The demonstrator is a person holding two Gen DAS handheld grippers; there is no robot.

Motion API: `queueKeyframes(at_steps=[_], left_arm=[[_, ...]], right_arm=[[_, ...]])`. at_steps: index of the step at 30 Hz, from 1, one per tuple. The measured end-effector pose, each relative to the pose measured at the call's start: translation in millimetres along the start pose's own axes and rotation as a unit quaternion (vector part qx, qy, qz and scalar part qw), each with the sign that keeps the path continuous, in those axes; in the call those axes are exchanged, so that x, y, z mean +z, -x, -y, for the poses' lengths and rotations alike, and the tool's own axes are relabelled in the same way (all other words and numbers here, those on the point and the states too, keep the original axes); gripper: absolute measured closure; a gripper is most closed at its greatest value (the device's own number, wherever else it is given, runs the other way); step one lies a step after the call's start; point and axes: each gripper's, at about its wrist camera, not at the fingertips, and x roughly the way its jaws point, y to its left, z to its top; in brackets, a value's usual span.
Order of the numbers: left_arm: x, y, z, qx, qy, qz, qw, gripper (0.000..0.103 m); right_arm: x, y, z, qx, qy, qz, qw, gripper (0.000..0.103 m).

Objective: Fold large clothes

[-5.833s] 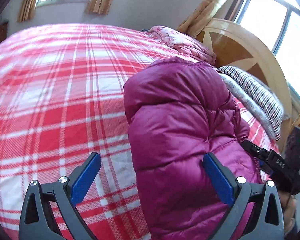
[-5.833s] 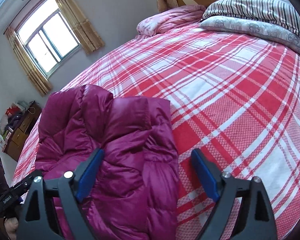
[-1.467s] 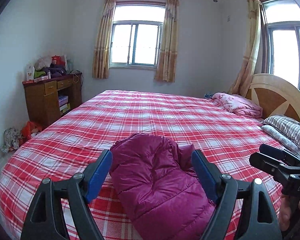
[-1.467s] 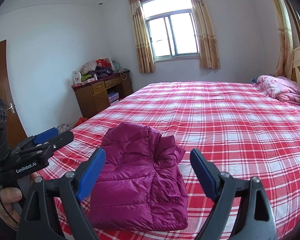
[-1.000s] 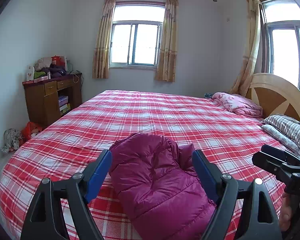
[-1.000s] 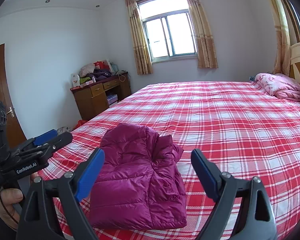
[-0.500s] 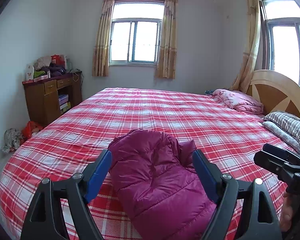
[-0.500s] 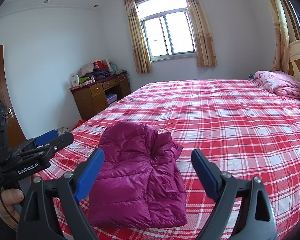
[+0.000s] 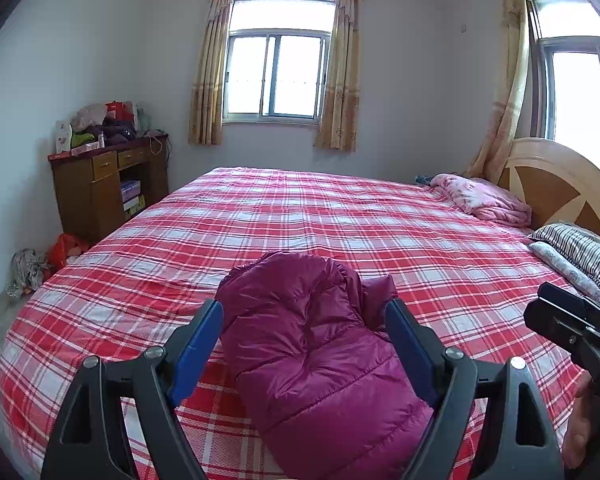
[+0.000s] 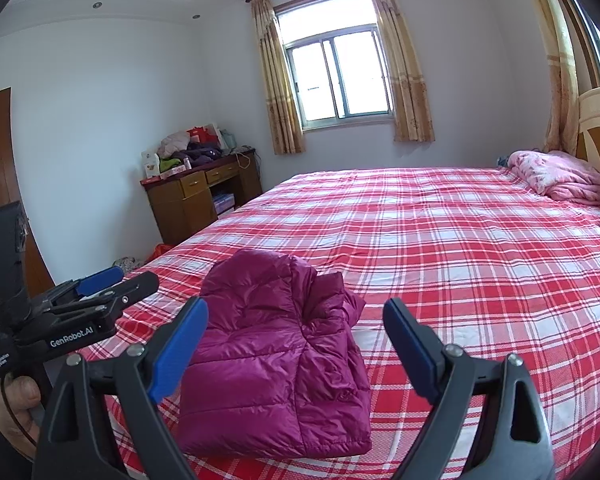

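Evidently the magenta down jacket is lying folded near the foot edge of the plaid bed, both the left gripper and right gripper hovering back with fingers apart and empty, so pressing the puffy bundle flat and squaring its loose collar seems wise.

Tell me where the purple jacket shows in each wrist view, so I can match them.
Left wrist: jacket lies bottom centre on the bed, between the left gripper fingers.
Right wrist: jacket lies bottom centre-left on the bed, its left edge behind the right gripper finger.
Shared landmark: the wooden desk against the far wall.
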Motion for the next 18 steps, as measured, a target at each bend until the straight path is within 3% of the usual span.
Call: queueKeyframes(at_steps=[5,18], left_arm=[[-1.7,-0.5,0.7,0.008,-0.001,0.0,1.0,0.011],[-7.0,3.1,4.5,0.008,-0.016,0.017,0.9997,0.009]], right_arm=[[-0.8,-0.3,0.1,-0.001,0.0,0.0,1.0,0.009],[-7.4,-6.1,1.2,0.0,-0.003,-0.013,1.0,0.009]])
